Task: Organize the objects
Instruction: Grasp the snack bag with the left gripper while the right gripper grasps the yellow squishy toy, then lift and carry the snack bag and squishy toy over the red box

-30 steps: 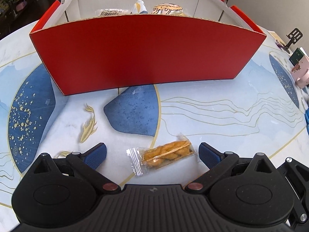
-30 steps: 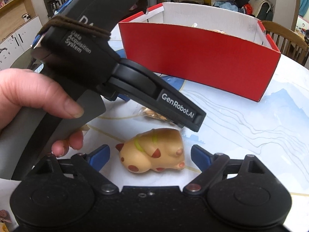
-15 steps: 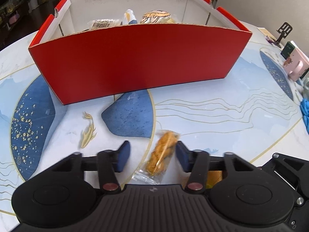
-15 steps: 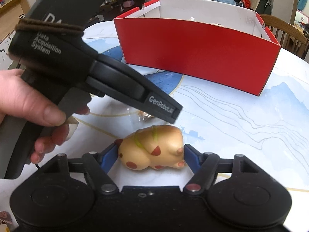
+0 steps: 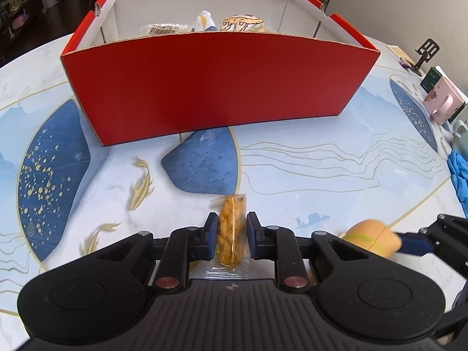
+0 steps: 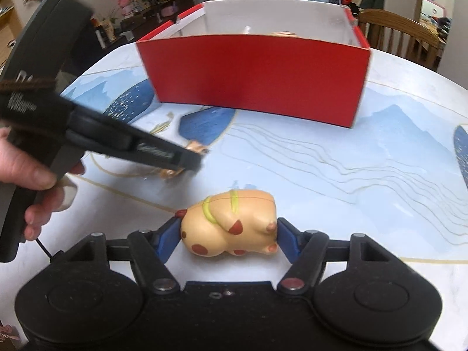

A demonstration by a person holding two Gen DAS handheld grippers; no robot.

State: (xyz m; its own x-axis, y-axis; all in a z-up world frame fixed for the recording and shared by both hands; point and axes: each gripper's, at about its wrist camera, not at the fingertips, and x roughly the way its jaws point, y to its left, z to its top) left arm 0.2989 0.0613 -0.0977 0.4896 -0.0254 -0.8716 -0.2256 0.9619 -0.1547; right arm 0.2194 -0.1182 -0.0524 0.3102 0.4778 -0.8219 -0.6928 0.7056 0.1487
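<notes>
Red cardboard box (image 5: pixel 216 87) is the landmark, and both catches sit just in front of its near wall! Left gripper (image 5: pixel 232 235) has snapped closed on the wrapped twisted snack (image 5: pixel 231 234). Right gripper (image 6: pixel 228 234), jaws just closing, pinches the spotted toy animal (image 6: pixel 231 223). Both look ready to be carried to the box.
</notes>
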